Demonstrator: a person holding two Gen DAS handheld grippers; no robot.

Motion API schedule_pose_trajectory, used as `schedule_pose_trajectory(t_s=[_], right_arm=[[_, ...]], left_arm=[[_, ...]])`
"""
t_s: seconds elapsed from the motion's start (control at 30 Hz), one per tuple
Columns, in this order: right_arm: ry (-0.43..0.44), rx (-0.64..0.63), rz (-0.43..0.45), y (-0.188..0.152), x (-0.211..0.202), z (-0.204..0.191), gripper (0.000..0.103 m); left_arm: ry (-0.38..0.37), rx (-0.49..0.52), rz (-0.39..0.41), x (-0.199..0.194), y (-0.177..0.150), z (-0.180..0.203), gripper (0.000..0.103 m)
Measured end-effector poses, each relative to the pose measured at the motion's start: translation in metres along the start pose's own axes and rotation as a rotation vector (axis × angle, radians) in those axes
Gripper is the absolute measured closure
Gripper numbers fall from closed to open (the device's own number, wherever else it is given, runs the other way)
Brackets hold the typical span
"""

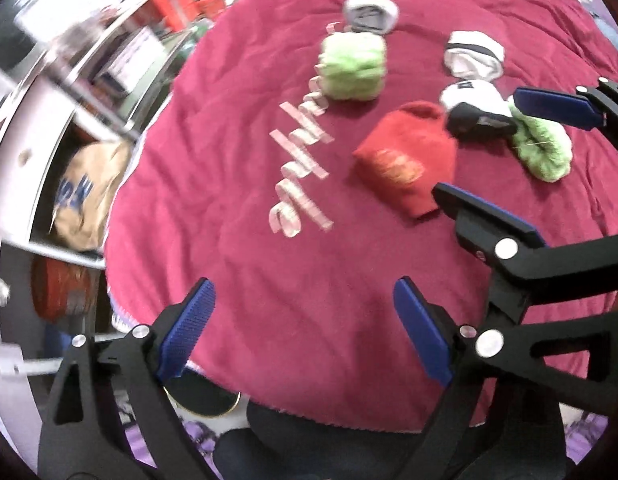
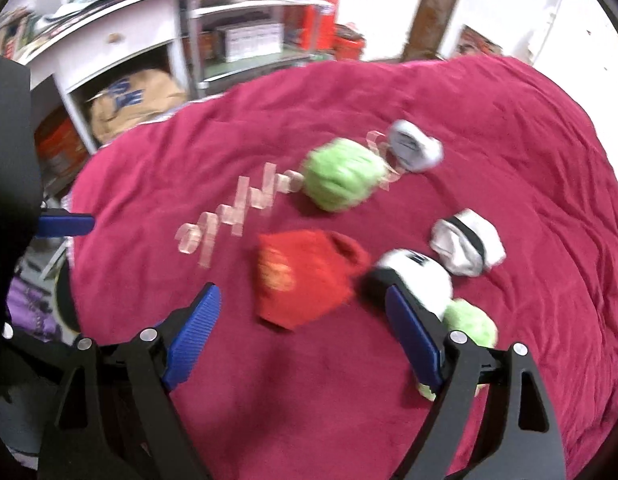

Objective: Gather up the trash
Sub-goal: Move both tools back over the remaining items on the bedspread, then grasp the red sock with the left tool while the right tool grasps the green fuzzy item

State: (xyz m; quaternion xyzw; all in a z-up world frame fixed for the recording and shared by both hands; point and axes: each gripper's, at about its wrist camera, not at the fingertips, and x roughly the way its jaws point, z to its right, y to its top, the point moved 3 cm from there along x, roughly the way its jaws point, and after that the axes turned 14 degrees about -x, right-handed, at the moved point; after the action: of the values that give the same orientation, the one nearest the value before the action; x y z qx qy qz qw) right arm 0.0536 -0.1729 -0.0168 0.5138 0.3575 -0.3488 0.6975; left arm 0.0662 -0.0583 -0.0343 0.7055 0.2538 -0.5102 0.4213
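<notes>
On the crimson blanket (image 2: 509, 128) lie 6 sock bundles: 2 green (image 2: 341, 174), 1 red (image 2: 305, 278), 3 white-and-black (image 2: 467, 248), clustered mid-bed with bare cloth toward the near edge. Left gripper (image 1: 305, 332) and right gripper (image 2: 305, 334) hang empty, jaws apart. Only the left view shows the right gripper flanking the nearer green bundle (image 1: 543, 150).

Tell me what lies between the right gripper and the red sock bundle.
Only bare magenta blanket separates the open right gripper from the red sock bundle, as the right wrist view shows.

Magenta blanket (image 2: 509, 128), white shelves (image 2: 121, 44)
</notes>
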Motion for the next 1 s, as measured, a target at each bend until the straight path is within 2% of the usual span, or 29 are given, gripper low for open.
schedule_pose_trajectory(t_s=[0.47,0.6,0.7,0.9,1.0], right_arm=[[-0.099,0.168,-0.051,-0.049,-0.006,0.067,0.021],[-0.125,0.195,-0.071,-0.062,-0.004,0.080,0.018],[-0.148,0.210,-0.096,-0.073,-0.001,0.091,0.017],[-0.188,0.243,-0.140,-0.093,0.004,0.110,0.014],[-0.168,0.264,-0.150,-0.100,0.010,0.115,0.013]], left_arm=[[-0.027,0.139,-0.010,0.007,0.020,0.065,0.014],[-0.032,0.167,-0.014,0.011,0.025,0.077,0.013],[-0.037,0.190,-0.022,0.016,0.027,0.084,0.006],[-0.024,0.242,-0.065,0.033,0.028,0.099,0.006],[-0.029,0.229,-0.078,0.040,0.035,0.100,0.006]])
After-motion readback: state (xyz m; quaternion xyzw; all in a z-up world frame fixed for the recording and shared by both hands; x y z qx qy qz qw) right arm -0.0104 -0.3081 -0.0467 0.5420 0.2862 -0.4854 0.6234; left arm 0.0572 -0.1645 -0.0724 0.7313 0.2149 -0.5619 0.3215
